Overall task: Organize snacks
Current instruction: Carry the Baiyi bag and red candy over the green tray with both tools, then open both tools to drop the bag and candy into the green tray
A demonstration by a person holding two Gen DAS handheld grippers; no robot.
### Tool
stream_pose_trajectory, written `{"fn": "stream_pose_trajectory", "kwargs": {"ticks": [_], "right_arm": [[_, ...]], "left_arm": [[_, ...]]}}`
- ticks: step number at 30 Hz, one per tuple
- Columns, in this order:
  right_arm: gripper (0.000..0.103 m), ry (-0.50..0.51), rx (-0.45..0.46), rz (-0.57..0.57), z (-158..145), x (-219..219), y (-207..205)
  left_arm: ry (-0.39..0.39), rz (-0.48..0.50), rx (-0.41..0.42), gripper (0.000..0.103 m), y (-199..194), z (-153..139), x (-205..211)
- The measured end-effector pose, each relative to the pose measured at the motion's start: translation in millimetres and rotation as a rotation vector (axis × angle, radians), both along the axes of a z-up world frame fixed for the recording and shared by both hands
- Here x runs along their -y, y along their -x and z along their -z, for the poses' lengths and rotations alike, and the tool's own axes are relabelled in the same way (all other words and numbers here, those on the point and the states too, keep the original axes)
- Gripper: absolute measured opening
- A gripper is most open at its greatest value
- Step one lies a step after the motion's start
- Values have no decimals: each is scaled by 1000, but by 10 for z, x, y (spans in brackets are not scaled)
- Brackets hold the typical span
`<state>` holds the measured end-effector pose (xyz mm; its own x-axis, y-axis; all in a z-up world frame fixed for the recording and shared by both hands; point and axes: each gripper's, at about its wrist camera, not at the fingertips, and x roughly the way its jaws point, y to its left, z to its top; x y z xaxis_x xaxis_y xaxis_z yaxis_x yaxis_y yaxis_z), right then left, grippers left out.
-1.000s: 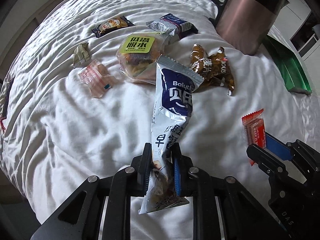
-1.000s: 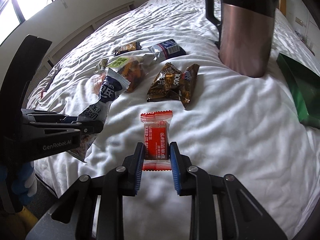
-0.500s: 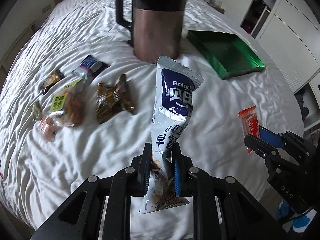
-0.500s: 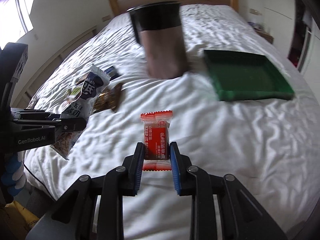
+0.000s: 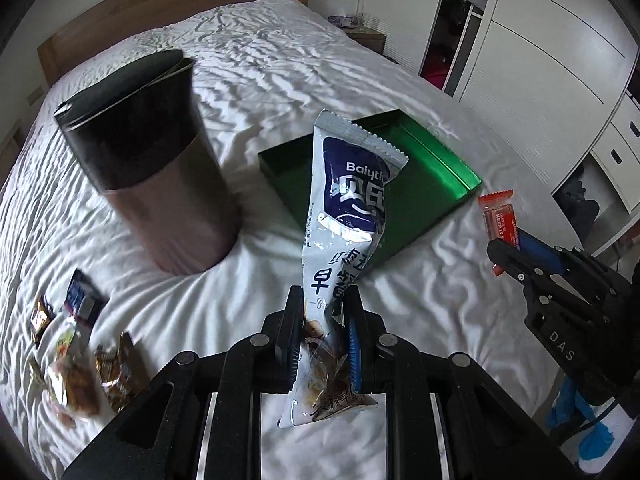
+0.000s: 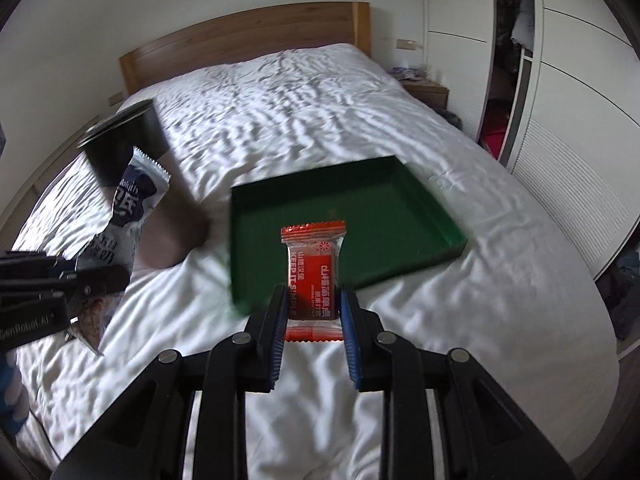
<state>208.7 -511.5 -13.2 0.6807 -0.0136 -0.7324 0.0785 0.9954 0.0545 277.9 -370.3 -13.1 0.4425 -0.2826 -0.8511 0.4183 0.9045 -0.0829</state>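
Note:
My left gripper (image 5: pixel 325 312) is shut on a tall white and navy snack pouch (image 5: pixel 352 184), held upright above the bed, in front of a shallow green tray (image 5: pixel 448 160). My right gripper (image 6: pixel 313 305) is shut on a small red snack packet (image 6: pixel 314 268), held in the air just before the near edge of the green tray (image 6: pixel 420 192). The right gripper (image 5: pixel 516 252) with its red packet (image 5: pixel 498 214) shows at the right of the left wrist view. The pouch (image 6: pixel 128 204) in the left gripper (image 6: pixel 100 276) shows at the left of the right wrist view.
A tall copper and black jug (image 5: pixel 160 176) stands on the white bed left of the tray. Several loose snack packets (image 5: pixel 80 360) lie at the near left. A wooden headboard (image 6: pixel 240 40) is at the back, white wardrobes (image 5: pixel 540 60) on the right.
Both grippers have swung right and risen with their snacks, from over the scattered packets to face the green tray. The jug has shifted to the left in both views.

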Motion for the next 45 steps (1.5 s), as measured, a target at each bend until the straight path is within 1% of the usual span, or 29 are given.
{"fn": "stream_pose_trajectory", "kwargs": {"ticks": [4, 8, 11, 15, 22, 25, 30, 32, 33, 36, 39, 41, 42, 44, 45], "right_arm": [[0, 18, -30, 50, 200, 246, -489], [0, 17, -97, 95, 546, 447, -894], [0, 9, -145, 123, 806, 577, -1073], [0, 0, -177, 135, 1028, 669, -1161], [0, -5, -166, 127, 1107, 706, -1186], [0, 2, -170, 127, 1097, 687, -1179], [0, 16, -189, 131, 1100, 675, -1221], [12, 28, -197, 133, 1102, 676, -1242], [12, 35, -201, 136, 1101, 679, -1253], [16, 34, -178, 149, 1013, 698, -1218], [21, 33, -102, 175, 728, 712, -1055], [28, 41, -22, 190, 428, 676, -827], [30, 41, 17, 194, 278, 650, -703], [31, 58, 96, 199, -75, 558, -395], [31, 68, 147, 196, -285, 494, -195]], "left_arm": [[-23, 12, -11, 16, -421, 217, 371], [-56, 36, -41, 16, -729, 511, 652], [-77, 44, -76, 16, -905, 745, 780], [-90, 44, -122, 16, -1026, 987, 852], [-100, 33, -141, 17, -1073, 1208, 900], [-113, 37, -123, 17, -1050, 1209, 910], [-129, 37, -118, 17, -1045, 1228, 922], [-132, 37, -118, 18, -1048, 1231, 940], [-132, 38, -117, 18, -1054, 1236, 949], [-129, 36, -112, 18, -1073, 1218, 951], [-115, 35, -73, 18, -1019, 1048, 865], [-82, 34, -63, 18, -935, 887, 772], [-70, 34, -52, 18, -880, 787, 718], [-55, 36, -3, 18, -698, 539, 577], [-36, 38, 17, 18, -587, 410, 494]]}}
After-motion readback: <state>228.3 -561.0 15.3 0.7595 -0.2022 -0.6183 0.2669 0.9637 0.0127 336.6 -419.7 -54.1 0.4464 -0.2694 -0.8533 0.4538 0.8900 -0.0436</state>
